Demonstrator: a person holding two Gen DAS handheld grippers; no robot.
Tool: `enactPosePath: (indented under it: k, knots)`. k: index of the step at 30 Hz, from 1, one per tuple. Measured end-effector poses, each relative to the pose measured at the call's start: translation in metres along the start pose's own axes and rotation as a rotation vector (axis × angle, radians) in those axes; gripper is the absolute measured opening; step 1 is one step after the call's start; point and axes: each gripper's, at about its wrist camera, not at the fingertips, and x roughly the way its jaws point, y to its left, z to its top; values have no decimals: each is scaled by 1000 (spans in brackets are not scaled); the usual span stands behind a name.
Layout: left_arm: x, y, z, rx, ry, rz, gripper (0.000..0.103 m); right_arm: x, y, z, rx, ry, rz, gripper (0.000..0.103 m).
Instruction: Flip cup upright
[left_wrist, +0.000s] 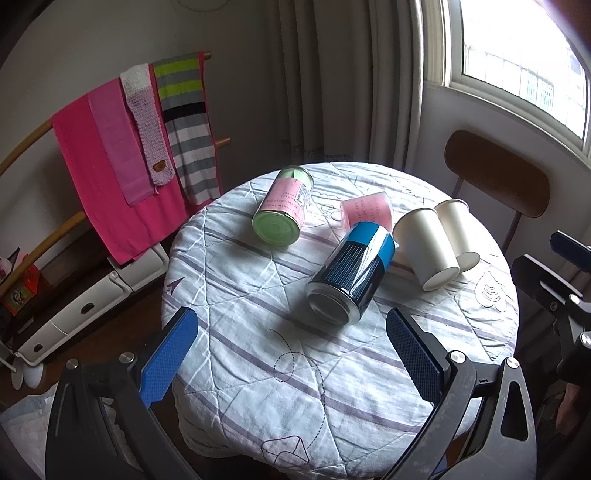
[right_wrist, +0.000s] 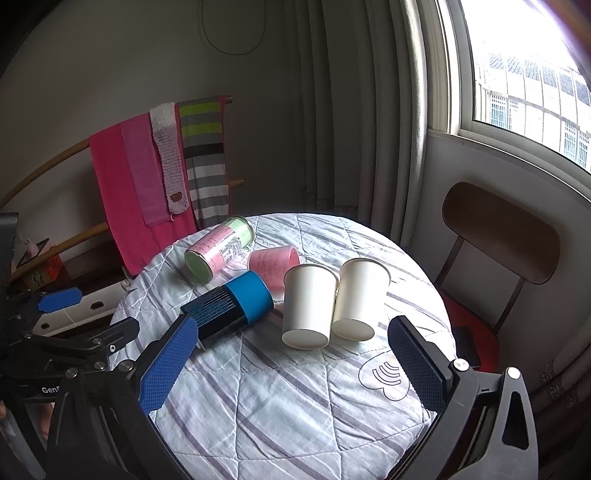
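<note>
Two white paper cups (right_wrist: 308, 308) (right_wrist: 358, 301) lie side by side on the round table, bases toward me, mouths away; in the left wrist view they lie at the right (left_wrist: 428, 247) (left_wrist: 458, 230). My right gripper (right_wrist: 291, 369) is open and empty, hovering just in front of the cups. My left gripper (left_wrist: 291, 354) is open and empty, above the table's near side, short of a blue and black can (left_wrist: 351, 273).
A green can with a pink label (left_wrist: 284, 205) and a pink cup (left_wrist: 365, 210) lie on the quilted tablecloth (left_wrist: 295, 387). A wooden chair (right_wrist: 498, 236) stands right of the table. A rack with pink and striped towels (left_wrist: 122, 147) stands at the left. Curtains hang behind.
</note>
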Motion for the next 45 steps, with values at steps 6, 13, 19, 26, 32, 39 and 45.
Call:
enactPosePath:
  k: [6, 13, 19, 26, 32, 39, 45]
  knots:
    - [14, 4, 6, -2, 14, -1, 103, 15, -1, 7, -7, 24, 8, 103]
    - [25, 9, 13, 10, 27, -5, 103, 38, -7, 15, 19, 94, 43, 103]
    - [33, 8, 18, 22, 35, -12, 103, 58, -10, 24, 21, 181, 52, 103]
    - [52, 7, 28, 47, 55, 8, 103, 81, -17, 33, 50, 294, 101, 103]
    - [61, 6, 34, 53, 79, -50, 103, 109, -22, 43, 85, 397, 144, 102]
    - [65, -1, 33, 87, 95, -64, 103, 152, -28, 57, 94, 549, 153, 95]
    - [66, 2, 28, 91, 106, -57, 103, 189, -26, 50, 101, 690, 142, 78]
